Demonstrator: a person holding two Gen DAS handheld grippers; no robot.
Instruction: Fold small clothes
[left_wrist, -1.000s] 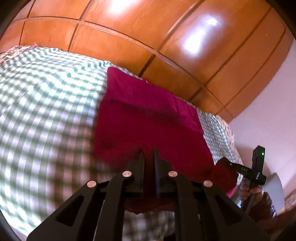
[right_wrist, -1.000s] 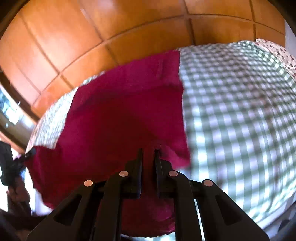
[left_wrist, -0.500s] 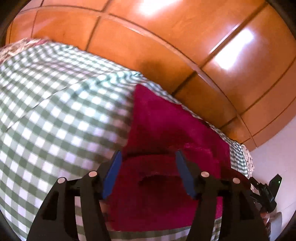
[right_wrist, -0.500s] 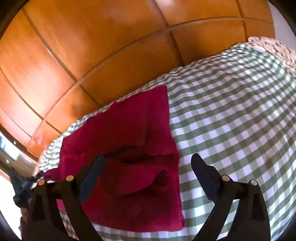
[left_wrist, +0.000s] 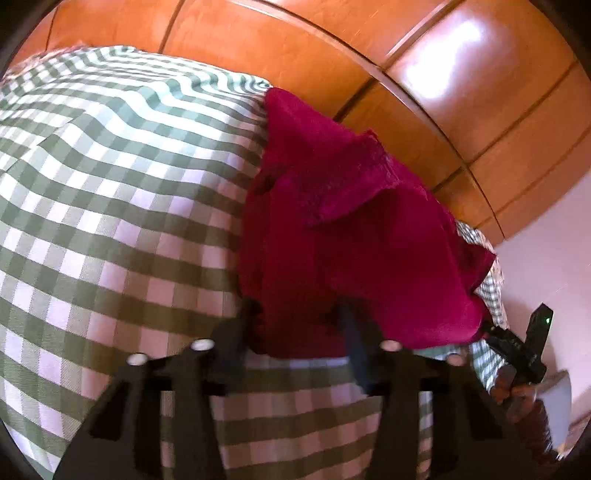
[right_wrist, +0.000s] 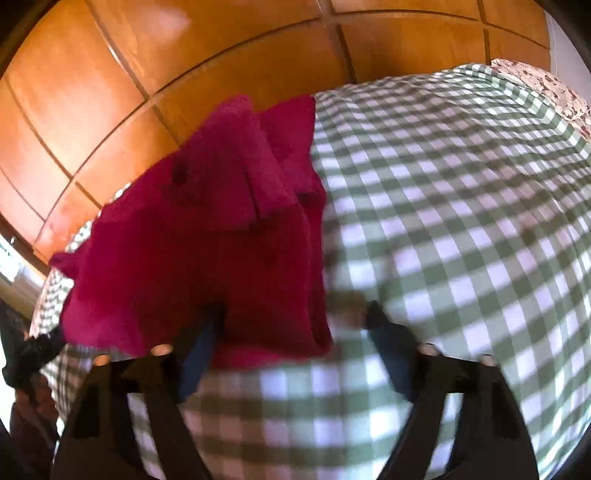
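Observation:
A dark red cloth (left_wrist: 354, 236) lies folded over on itself on the green-and-white checked bedcover (left_wrist: 110, 206). My left gripper (left_wrist: 295, 317) is open, its fingers straddling the cloth's near left edge. In the right wrist view the red cloth (right_wrist: 207, 236) lies left of centre, with an upper layer bunched toward the far side. My right gripper (right_wrist: 291, 321) is open wide at the cloth's near right corner, one finger over cloth, the other over the bedcover (right_wrist: 461, 221). The right gripper (left_wrist: 517, 350) also shows at the left wrist view's right edge.
A glossy orange wooden panelled wall (left_wrist: 406, 66) runs right behind the bed and the cloth's far edge. A white wall (left_wrist: 546, 266) is at the right. A floral fabric (right_wrist: 546, 88) lies at the bed's far right.
A second ago both grippers were shut on the cloth's near edge and carried it forward. They opened and let it go. Now both open grippers sit low at the folded cloth's near edge.

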